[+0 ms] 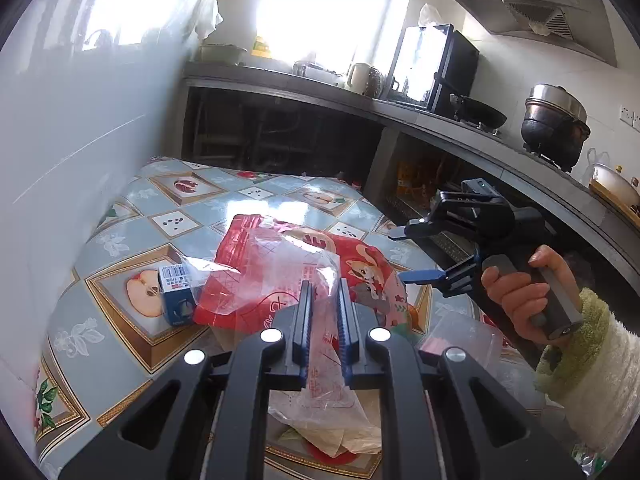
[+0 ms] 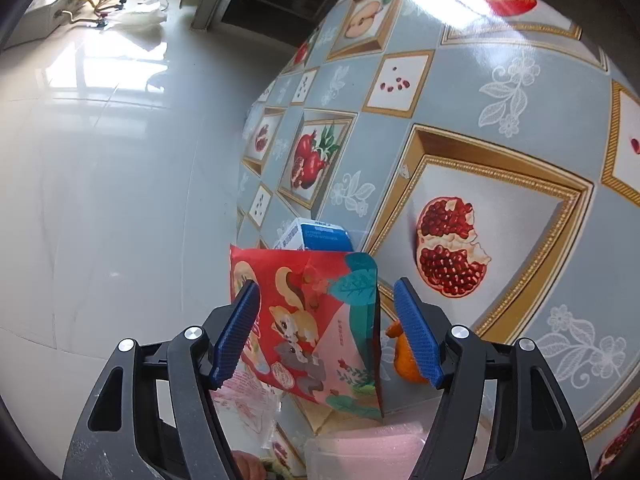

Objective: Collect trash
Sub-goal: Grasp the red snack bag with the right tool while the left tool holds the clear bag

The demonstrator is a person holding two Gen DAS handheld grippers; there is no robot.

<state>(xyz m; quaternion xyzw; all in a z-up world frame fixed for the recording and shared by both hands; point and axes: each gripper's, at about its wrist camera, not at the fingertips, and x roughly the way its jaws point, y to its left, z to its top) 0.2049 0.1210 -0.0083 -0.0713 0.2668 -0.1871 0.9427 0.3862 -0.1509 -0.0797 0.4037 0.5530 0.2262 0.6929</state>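
A thin clear plastic bag (image 1: 280, 276) runs between the fingers of my left gripper (image 1: 324, 320), which is shut on it. The bag drapes over a red snack packet with cartoon squirrels (image 1: 360, 268) lying on the table. A small blue and white carton (image 1: 176, 292) lies left of the packet. My right gripper (image 1: 412, 252) hovers open at the packet's right edge. In the right wrist view the right gripper (image 2: 326, 336) is open with the red packet (image 2: 312, 320) between its fingers, untouched. The carton (image 2: 316, 236) lies beyond, and orange peel (image 2: 404, 356) lies by the right finger.
The table has a glossy fruit-pattern cloth (image 1: 132, 216) and stands against a white wall (image 1: 72, 120). A clear plastic container (image 2: 368, 444) sits near the table's edge. A kitchen counter (image 1: 440, 120) with pots and a stove runs behind.
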